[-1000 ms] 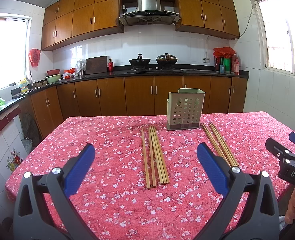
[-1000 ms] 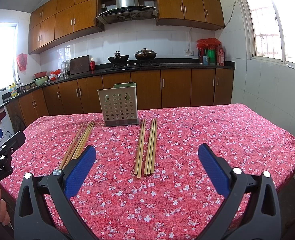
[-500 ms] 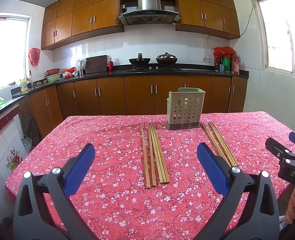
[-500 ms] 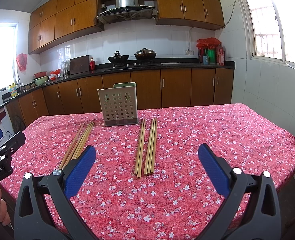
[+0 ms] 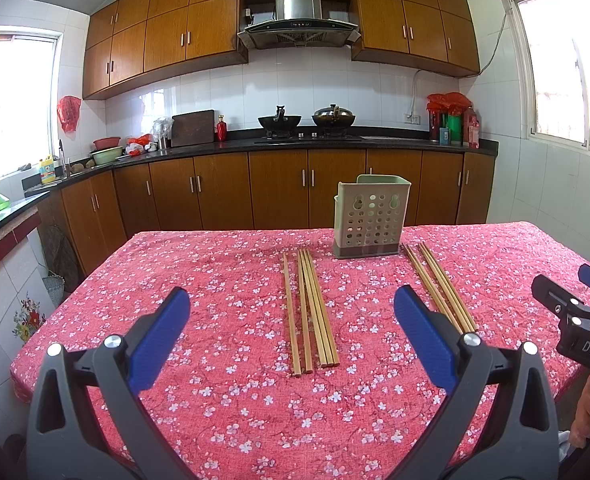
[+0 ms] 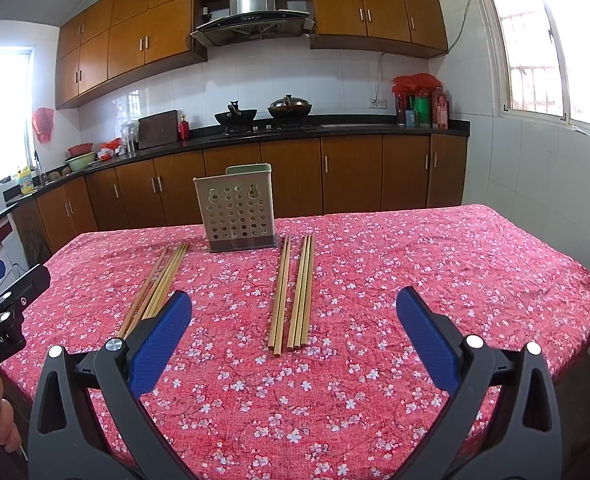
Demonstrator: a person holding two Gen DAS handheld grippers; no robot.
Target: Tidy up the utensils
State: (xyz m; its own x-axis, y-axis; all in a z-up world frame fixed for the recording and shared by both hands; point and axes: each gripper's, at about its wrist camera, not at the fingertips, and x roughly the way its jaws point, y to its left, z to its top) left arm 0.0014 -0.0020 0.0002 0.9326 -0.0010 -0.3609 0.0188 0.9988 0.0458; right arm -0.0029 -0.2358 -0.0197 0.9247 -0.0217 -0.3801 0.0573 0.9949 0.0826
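A beige perforated utensil holder [image 5: 371,218] [image 6: 237,214] stands upright at the far side of the table. Two bundles of wooden chopsticks lie flat in front of it: a left bundle [image 5: 309,308] [image 6: 157,286] and a right bundle [image 5: 441,286] [image 6: 293,290]. My left gripper [image 5: 291,332] is open and empty, held above the table short of the left bundle. My right gripper [image 6: 293,336] is open and empty, short of the right bundle. Each gripper shows at the edge of the other's view.
The table wears a red floral cloth [image 5: 223,280] [image 6: 435,264]. Behind it run brown kitchen cabinets [image 5: 279,188] and a black counter with woks [image 5: 307,120]. The table's edges drop off left and right.
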